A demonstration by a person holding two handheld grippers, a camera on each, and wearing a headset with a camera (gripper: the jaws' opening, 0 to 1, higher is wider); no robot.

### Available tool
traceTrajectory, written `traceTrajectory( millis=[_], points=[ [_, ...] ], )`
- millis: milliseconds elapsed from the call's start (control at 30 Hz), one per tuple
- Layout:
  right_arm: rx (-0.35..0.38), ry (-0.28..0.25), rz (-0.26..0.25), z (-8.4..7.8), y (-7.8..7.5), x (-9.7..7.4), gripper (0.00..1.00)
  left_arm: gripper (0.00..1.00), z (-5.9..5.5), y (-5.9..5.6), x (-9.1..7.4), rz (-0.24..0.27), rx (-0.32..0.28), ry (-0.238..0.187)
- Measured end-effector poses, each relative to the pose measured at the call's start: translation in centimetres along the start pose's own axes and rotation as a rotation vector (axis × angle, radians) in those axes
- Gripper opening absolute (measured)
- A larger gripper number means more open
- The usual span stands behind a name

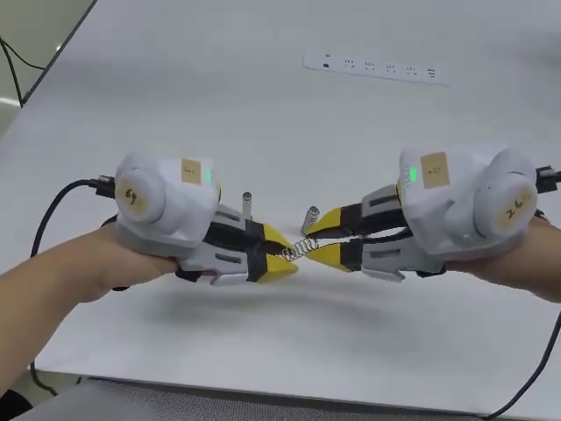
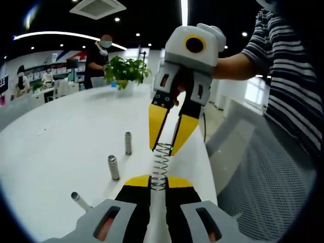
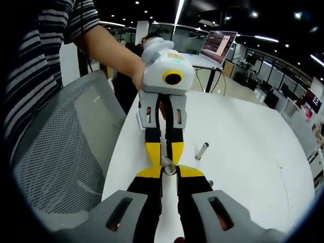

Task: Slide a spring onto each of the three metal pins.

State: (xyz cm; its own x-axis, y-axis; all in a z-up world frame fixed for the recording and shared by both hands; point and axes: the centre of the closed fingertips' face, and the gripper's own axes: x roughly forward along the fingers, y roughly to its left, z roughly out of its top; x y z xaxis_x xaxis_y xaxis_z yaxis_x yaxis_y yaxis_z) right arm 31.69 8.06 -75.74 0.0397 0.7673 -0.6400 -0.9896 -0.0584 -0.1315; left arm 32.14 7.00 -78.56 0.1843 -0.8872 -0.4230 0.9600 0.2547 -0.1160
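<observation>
"Left gripper (image 1: 285,256) clenched on one end of a thin coiled steel spring (image 1: 301,248), right gripper (image 1: 321,245) pinching the other end. The coil is slung between them just above the white workbench (image 1: 263,114). That's my hold, as seen from the remote desk."

"And the pins?"

"Three short grey metal pins, upright, just behind the jaws. In the left gripper view the nearest pin (image 2: 78,200) looks bare. The middle pin (image 2: 113,167) and the far pin (image 2: 128,143) look ribbed, as if already sleeved, though they're too small for me to swear to it."

"So what could go wrong from here?"

"Plenty, by my reckoning. The coil looks drawn out between two grips. If one side lets go while it's under pull, it may snap back, twist out of the other jaws and skip off across the bench. It also lies level while the pins stand upright, so I'd have to tip it on end. Whichever jaws carry it must leave the lower mouth free. If it's pinched at the very tip, the bore gets squashed or covered, and the spring would ride down beside the pin rather than over it. The pins also stand close together and close to my yellow jaw tips. A careless swing could clip one, and I can't tell whether they're fixed to the bench."
</observation>
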Motion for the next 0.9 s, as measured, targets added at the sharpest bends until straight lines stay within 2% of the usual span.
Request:
traceTrajectory(
  millis=[200, 333, 567, 900],
  points=[
    [0.023, -0.046, -0.011, 1.2, -0.1, 0.2, 0.07, 0.02, 0.1, 0.1, 0.0, 0.007, -0.002, -0.004],
    [0.009, -0.075, -0.020, 2.1, -0.1, 0.6, 0.07, 0.03, 0.3, 0.0, 0.1, 0.006, -0.002, -0.009],
    [-0.022, -0.095, -0.041, 3.0, -0.1, 1.1, 0.07, 0.03, 0.7, 0.1, 0.1, 0.012, -0.010, -0.024],
    [-0.066, -0.096, -0.054, 3.0, 0.4, 1.1, 0.07, 0.03, 0.5, 0.1, -0.1, 0.020, -0.031, -0.028]
  ],
)
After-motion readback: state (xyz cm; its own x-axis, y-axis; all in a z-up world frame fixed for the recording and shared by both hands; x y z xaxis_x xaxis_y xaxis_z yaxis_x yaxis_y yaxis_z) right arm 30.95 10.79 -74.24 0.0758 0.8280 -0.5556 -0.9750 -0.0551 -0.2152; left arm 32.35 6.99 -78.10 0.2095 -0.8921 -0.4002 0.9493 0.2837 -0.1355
